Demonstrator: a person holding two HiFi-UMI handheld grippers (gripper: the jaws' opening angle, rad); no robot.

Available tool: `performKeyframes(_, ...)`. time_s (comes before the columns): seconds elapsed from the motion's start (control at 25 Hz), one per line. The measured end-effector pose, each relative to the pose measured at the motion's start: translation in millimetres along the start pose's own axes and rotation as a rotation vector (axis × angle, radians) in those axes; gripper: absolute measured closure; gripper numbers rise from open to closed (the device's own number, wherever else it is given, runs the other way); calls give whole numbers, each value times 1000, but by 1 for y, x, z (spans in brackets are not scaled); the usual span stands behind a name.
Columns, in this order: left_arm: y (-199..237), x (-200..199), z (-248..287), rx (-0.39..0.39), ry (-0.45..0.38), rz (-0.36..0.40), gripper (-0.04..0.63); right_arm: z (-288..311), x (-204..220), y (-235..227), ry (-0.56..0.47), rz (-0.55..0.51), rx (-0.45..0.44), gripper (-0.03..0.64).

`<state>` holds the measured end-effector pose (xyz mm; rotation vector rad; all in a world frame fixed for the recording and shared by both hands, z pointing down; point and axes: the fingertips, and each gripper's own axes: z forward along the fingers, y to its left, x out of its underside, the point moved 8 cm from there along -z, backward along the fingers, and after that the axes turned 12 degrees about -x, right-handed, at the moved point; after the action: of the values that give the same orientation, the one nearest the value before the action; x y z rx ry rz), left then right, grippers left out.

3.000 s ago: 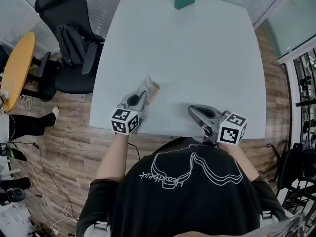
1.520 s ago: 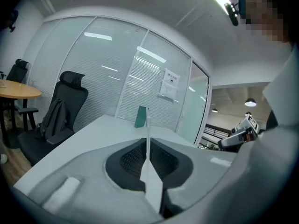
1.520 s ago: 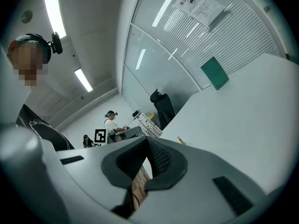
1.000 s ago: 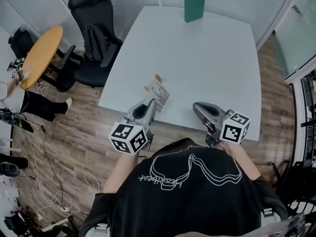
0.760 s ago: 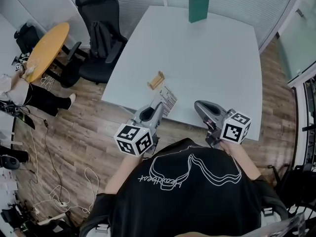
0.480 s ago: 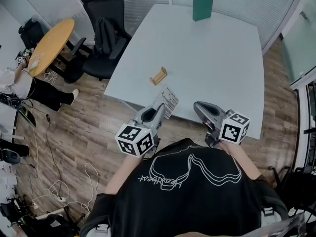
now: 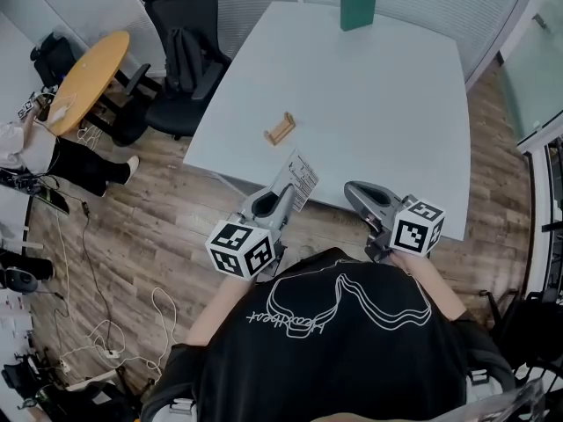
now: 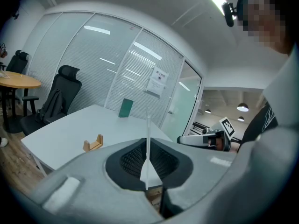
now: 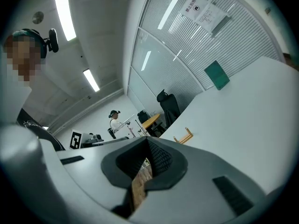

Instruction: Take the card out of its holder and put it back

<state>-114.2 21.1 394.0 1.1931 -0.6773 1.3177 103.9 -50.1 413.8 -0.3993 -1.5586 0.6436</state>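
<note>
- My left gripper [image 7: 286,194] is clenched on the card [image 7: 302,176]. In the left gripper view the card stands edge-on, pinched between the pads.
- The card is a white slip with dark print. It sits tilted in the air over the near edge of the table [image 7: 378,104], clear of the surface.
- The small wooden holder [image 7: 280,128] stands on the table near its left edge with its slot empty. It is well apart from the card.
- My right gripper [image 7: 352,192] has its jaws closed with nothing between them. It hovers at the near edge of the table, to the right of the left one.
- The tabletop is plain pale white. Apart from the holder, the only thing on it is a dark green book [image 7: 358,4] standing upright at the far end.
- The floor [image 7: 149,227] is wood-look planking, with loose cables [image 7: 97,341] trailing across it on the left.
- A black office chair [image 7: 180,55] is at the table's far left corner, and a round yellow-topped table [image 7: 88,73] stands just beyond it.
- A person [image 7: 22,148] sits at the left edge of the head view, beside that round table.
- The room is walled in glass panels with blinds [image 8: 140,73], one of them carrying a paper notice [image 8: 159,80]. Strip lights run along the ceiling.
</note>
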Motion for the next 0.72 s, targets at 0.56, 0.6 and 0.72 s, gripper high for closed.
performKeyframes(0.56,34,-18,24,36,13,9,569,24,-8,-15,-26,-1,32,607)
performKeyframes(0.6,37,-21,27,40,13,12,569,27,-9,-17,-29,0,36,607)
performKeyframes(0.72,48,-30,35,53,13,17,569,36,-13,-22,-39,2,48,607)
